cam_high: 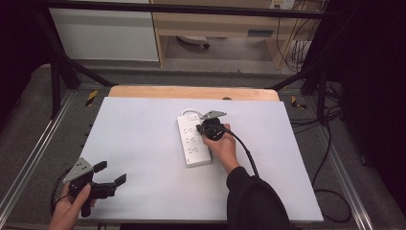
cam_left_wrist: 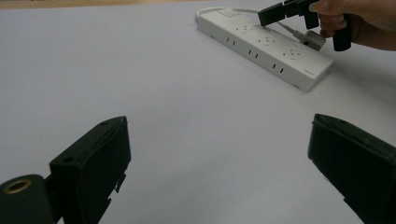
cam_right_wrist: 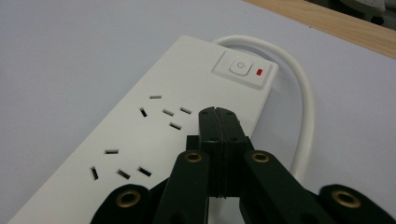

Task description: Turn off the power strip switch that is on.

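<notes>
Power strip [cam_high: 192, 140]: white, lying flat on the pale grey table mat [cam_high: 139, 158], a little right of the mat's centre in the high view. Long axis runs roughly 12 to 6 o'clock, tipped slightly so the far end leans toward 11. Switch end [cam_right_wrist: 243, 69] points away from the person; a red indicator shows beside the button, and the white cord [cam_right_wrist: 299, 93] loops out of that far end and curls back along the strip's right side. Socket faces upward. Near to far: left gripper [cam_high: 107, 173] sits at the near left corner of the mat, about 8 o'clock from the strip and well apart from it, jaws spread wide with bare mat between them in the left gripper view. Right gripper [cam_high: 205, 128] is held over the strip's far half, just at its right edge near the switch; jaws pressed together, pad against pad, with nothing between them in the right gripper view. Whether its tips touch the casing, cannot tell. A small grey plug-like piece [cam_left_wrist: 312, 40] lies by the strip under that hand; details unclear. Open room: wide bare mat to 9 o'clock of the strip, a fair band to 3 o'clock, less toward 12, where the wooden table edge [cam_high: 191, 92] shows beyond the mat.
</notes>
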The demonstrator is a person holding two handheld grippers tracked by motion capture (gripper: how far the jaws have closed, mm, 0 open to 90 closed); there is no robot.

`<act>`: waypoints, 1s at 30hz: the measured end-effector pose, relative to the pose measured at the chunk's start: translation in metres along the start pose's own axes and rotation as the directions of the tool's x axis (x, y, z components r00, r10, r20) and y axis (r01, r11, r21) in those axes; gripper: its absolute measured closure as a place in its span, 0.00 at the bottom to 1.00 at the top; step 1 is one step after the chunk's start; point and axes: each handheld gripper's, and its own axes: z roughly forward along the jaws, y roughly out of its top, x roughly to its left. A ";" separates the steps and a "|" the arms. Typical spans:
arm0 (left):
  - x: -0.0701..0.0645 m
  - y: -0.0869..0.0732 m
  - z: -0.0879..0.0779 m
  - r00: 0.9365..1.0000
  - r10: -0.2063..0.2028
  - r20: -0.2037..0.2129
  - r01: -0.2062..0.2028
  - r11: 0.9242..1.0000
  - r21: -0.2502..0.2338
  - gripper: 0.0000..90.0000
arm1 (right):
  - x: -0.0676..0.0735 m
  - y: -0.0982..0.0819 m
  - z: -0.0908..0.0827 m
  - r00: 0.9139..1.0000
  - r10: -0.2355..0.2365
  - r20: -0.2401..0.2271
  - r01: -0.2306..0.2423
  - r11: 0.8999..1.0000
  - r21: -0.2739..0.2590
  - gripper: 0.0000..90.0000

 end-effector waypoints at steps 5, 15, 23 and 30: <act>0.000 0.000 0.000 1.000 0.000 0.000 0.000 1.000 0.001 0.06 | 0.000 0.000 0.000 1.000 0.002 0.001 -0.002 1.000 0.003 1.00; 0.000 0.000 0.000 1.000 0.000 -0.001 0.000 1.000 0.002 0.06 | 0.001 0.001 0.000 1.000 -0.005 0.002 0.005 1.000 0.012 1.00; 0.000 0.000 0.000 1.000 0.002 -0.002 -0.002 1.000 0.002 0.06 | 0.000 0.000 0.000 1.000 0.006 -0.007 -0.006 1.000 0.026 1.00; 0.000 0.000 0.000 1.000 0.002 -0.001 -0.002 1.000 0.003 0.06 | 0.000 0.001 0.000 1.000 0.001 -0.007 -0.001 1.000 0.025 1.00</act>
